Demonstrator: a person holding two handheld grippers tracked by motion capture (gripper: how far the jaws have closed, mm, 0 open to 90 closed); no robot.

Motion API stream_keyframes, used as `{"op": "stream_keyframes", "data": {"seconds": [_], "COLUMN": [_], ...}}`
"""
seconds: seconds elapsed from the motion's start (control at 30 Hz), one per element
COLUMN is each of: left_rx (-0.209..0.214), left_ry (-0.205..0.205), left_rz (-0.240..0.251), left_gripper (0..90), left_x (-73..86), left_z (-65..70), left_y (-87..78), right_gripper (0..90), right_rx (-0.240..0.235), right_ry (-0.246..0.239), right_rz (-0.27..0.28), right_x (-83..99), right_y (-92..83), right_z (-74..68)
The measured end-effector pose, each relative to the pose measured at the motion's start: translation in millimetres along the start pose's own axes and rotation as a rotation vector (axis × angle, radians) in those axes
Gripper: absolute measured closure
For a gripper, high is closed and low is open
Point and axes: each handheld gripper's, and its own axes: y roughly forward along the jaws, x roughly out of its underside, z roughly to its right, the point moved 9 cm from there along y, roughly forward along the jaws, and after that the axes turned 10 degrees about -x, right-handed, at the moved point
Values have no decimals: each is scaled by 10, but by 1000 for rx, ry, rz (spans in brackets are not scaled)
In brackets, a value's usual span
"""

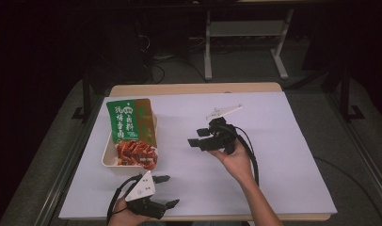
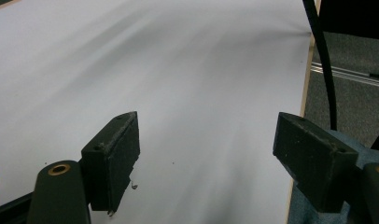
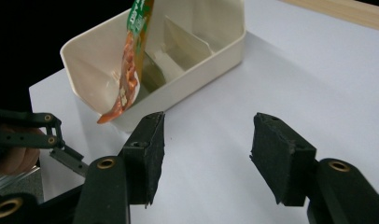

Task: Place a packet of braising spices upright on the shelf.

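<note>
The cream tray sits ahead and left of the right gripper, whose jaws stand apart and empty. The snack packet leans in the tray over its divider, one corner hanging past the rim. A sideways approach could clip that corner and tip the packet out, or shove the light tray. The left gripper, open and empty, rests near the table's front edge.

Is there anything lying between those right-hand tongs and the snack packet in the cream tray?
Nothing visible. The right tongs stand open with bare white table between them and the cream tray. The snack packet lies across the tray, its red end overhanging the rim, so it is openly reachable.
</note>
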Motion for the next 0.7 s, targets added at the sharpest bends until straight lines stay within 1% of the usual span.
{"op": "stream_keyframes", "data": {"seconds": [0.1, 0.13, 0.2, 0.27, 0.37, 0.4, 0.5, 0.6, 0.7], "left_rx": [-1, -1, -2, -5, -7, -9, -9, -8, -8], "left_ry": [-4, -4, -5, -2, -10, -10, -14, -15, -21], "left_rz": [-1, -1, 0, -1, -2, -2, -2, -8, -2], "left_gripper": [226, 226, 225, 223, 222, 222, 221, 217, 215], "left_x": [0, 0, 1, 2, 4, 5, 5, 13, 6], "left_z": [-2, -3, -5, -18, -29, -35, -37, -38, -40], "left_y": [2, 1, 0, -7, -10, -9, -12, -9, -3], "right_gripper": [425, 424, 418, 417, 414, 414, 409, 401, 396], "right_rx": [5, 6, 13, 8, 14, 13, 19, 18, 24], "right_ry": [7, 2, 12, 17, 19, 29, 24, 29, 34], "right_rz": [-1, 3, 1, 7, 6, 9, 2, 8, 1], "right_x": [57, 73, 109, 149, 216, 236, 308, 366, 445], "right_y": [-56, -73, -103, -140, -188, -203, -254, -299, -344], "right_z": [25, 34, 42, 43, 51, 44, 60, 59, 64]}}
